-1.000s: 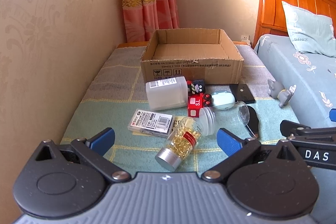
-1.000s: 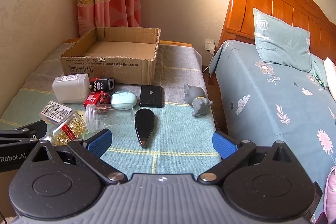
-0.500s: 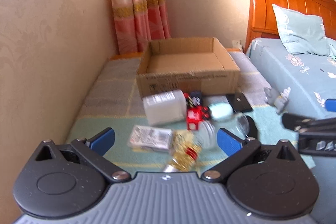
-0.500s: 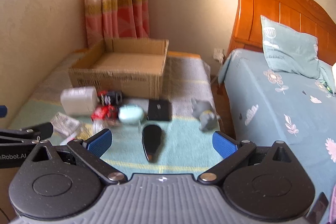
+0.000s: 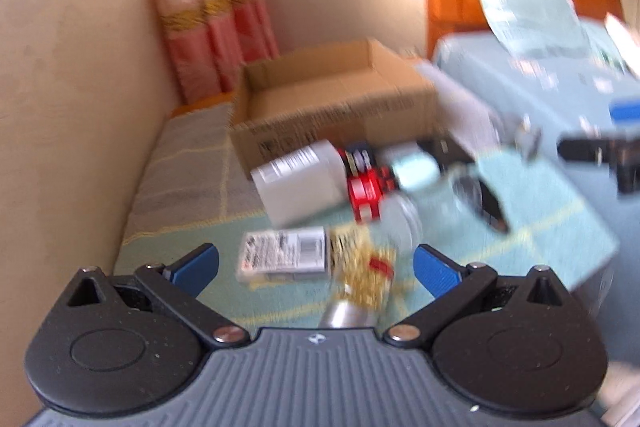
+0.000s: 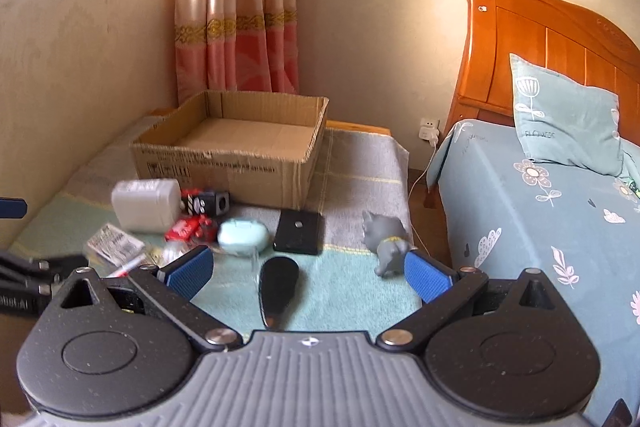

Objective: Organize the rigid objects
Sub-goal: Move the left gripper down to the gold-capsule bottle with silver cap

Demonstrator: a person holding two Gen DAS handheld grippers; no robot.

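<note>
The cardboard box (image 6: 232,147) stands open on the cloth-covered worktop (image 6: 360,163), its back toward the curtain (image 6: 236,7). The loose items crowd just in front of the box's near wall: a white plastic bottle (image 6: 145,203), a red toy (image 6: 188,229), a mint case (image 6: 243,236), a black flat box (image 6: 299,231) and a black oval piece (image 6: 278,285). A grey toy elephant (image 6: 387,243) sits apart from them, near the worktop's edge toward the bed (image 6: 540,211).

The left wrist view, blurred, alone shows a capsule bottle (image 5: 360,273) lying beside a labelled packet (image 5: 282,254). Bare cloth lies to the box's right. The left tongs (image 5: 316,265) and right tongs (image 6: 306,275) both stand wide apart, holding nothing.
</note>
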